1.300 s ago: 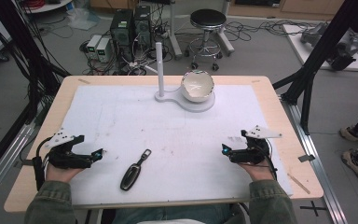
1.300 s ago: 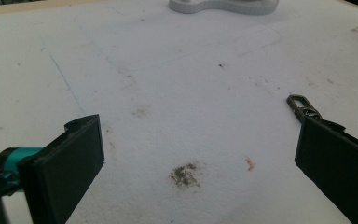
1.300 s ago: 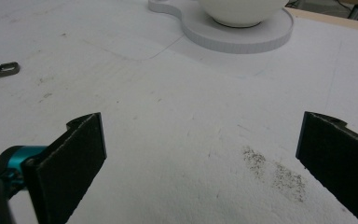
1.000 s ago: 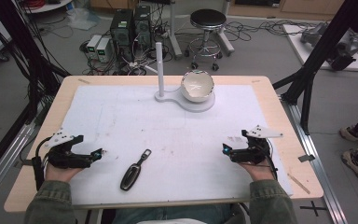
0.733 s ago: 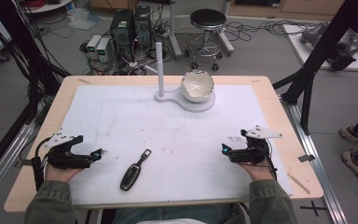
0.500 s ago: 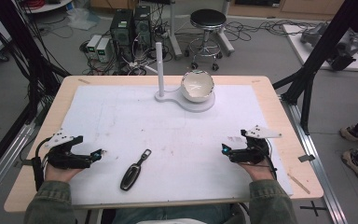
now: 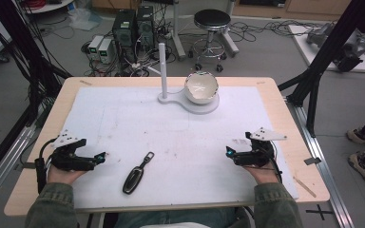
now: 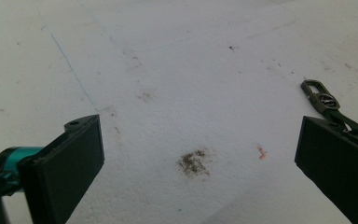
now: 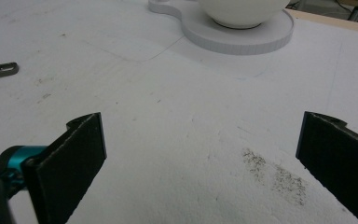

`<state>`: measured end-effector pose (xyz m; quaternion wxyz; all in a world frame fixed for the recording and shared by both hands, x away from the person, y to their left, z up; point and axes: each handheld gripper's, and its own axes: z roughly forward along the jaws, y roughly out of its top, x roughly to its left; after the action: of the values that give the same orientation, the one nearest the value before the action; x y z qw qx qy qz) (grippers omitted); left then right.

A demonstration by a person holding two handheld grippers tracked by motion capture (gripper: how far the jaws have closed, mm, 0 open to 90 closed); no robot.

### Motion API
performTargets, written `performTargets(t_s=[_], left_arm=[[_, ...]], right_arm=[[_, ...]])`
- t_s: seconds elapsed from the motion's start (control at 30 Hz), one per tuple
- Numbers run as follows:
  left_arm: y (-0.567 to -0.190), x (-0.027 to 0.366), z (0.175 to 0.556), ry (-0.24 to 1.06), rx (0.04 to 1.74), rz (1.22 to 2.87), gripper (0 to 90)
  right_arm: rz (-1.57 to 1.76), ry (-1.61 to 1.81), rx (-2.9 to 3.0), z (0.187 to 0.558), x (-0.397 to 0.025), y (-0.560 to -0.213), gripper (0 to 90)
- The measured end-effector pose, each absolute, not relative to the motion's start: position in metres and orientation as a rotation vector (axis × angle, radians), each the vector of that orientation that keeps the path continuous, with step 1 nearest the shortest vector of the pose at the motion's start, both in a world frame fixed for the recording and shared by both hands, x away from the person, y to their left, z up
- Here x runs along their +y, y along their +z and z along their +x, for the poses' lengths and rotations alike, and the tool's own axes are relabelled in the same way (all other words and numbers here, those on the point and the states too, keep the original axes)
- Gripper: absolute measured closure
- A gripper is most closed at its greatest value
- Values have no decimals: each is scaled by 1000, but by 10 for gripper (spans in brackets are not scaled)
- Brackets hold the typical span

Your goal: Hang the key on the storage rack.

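Fingers: left gripper point(image 7: 100, 156) jaws spread wide, nothing between them; its own view shows bare white mat point(image 8: 191, 70) in the gap, with a dark smudge point(image 8: 193, 162) and a small orange fleck point(image 8: 260, 151). Right gripper point(image 7: 229, 153) likewise spread wide and empty, a grey smear point(image 9: 275, 175) on the mat between its jaws.

Car key point(image 7: 134, 178): black fob with metal clasp, lying flat on the mat just beside the left gripper, toward table centre, well apart from the right gripper. Clasp end point(image 8: 320, 97) shows next to the left gripper's right-hand jaw; not touched.

Both grippers rest low at the near edge, held by hands in green sleeves point(image 7: 52, 204).

Surface: white mat, scuffed, faint pencil lines, laid over a light wooden table point(image 7: 285, 118). At the far middle, a white stand point(image 7: 190, 102) with an upright post point(image 7: 162, 66) and a white bowl point(image 7: 201, 87) seated on its round base.

Room: grey floor, computer towers point(image 7: 133, 26), tangled cables, a black stool point(image 7: 211, 21), black frame struts point(image 7: 330, 52) at right.
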<state>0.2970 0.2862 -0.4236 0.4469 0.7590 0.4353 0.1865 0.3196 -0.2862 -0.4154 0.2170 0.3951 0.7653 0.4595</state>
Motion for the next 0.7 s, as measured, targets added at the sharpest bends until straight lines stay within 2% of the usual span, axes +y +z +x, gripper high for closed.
performTargets(t_s=[0.37,0.7], left_arm=[[-421,265,307,377,1078,2028,17],[-409,250,314,374,1015,2103,17]], right_arm=[[1103,1265,2117,320,-286,-417,4],[1089,1248,2120,319,-285,-417,4]])
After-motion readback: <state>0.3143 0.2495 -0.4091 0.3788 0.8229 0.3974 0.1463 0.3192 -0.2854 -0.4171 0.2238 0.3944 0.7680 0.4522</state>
